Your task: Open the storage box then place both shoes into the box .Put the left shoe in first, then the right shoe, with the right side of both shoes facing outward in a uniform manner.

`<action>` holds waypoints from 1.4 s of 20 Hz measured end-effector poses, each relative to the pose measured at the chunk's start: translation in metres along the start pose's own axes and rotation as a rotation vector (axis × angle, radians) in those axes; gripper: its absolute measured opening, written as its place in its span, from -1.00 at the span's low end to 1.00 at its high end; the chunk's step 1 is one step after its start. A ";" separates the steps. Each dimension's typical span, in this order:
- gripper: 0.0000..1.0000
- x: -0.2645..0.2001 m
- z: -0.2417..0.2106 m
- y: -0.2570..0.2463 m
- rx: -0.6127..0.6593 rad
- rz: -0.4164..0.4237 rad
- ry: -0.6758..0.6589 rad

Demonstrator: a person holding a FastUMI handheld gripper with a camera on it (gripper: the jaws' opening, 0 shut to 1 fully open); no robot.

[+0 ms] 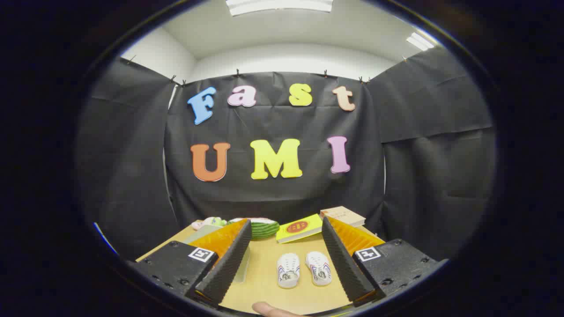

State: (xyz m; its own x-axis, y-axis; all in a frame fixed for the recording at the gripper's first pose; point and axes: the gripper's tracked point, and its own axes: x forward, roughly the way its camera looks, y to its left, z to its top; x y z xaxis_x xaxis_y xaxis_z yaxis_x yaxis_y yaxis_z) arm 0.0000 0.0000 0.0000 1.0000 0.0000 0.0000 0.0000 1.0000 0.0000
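A: Ok, I've got the gripper (pixel 282 259) up over the table (pixel 264 290), fingers spread wide, holding nothing.

B: Shoes?

A: Both on the tabletop between the fingers, side by side, left shoe (pixel 288 270) and right shoe (pixel 319 268), not touching.

B: Storage box?

A: Clear box (pixel 220 246), mostly hidden behind the left finger; can't tell if lid's open. Yellow book (pixel 299 228) beyond the shoes, w/ another book (pixel 343 215) behind it.

We see black cloth (pixel 282 193) hung by small clips as the booth's walls on three sides. Above it rise white room walls (pixel 291 61) and a white ceiling with two bright light panels (pixel 279 5). Below lies a pale wooden surface (pixel 264 273).
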 end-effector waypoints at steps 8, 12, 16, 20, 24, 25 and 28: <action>1.00 0.002 -0.013 -0.007 0.011 -0.001 0.018; 1.00 0.003 -0.016 -0.005 -0.013 -0.001 0.006; 1.00 0.009 -0.023 -0.004 -0.011 0.014 0.012; 1.00 0.027 -0.031 -0.005 0.026 0.054 0.060; 1.00 0.048 -0.042 -0.002 0.100 0.130 0.105; 1.00 0.054 -0.048 0.001 0.121 0.156 0.125; 0.98 0.085 -0.070 0.004 0.221 0.220 0.215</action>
State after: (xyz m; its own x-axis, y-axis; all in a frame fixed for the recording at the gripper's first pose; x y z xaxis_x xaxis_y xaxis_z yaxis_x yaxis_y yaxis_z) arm 0.0849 0.0045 -0.0703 0.9532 0.2383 -0.1859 -0.1914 0.9521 0.2387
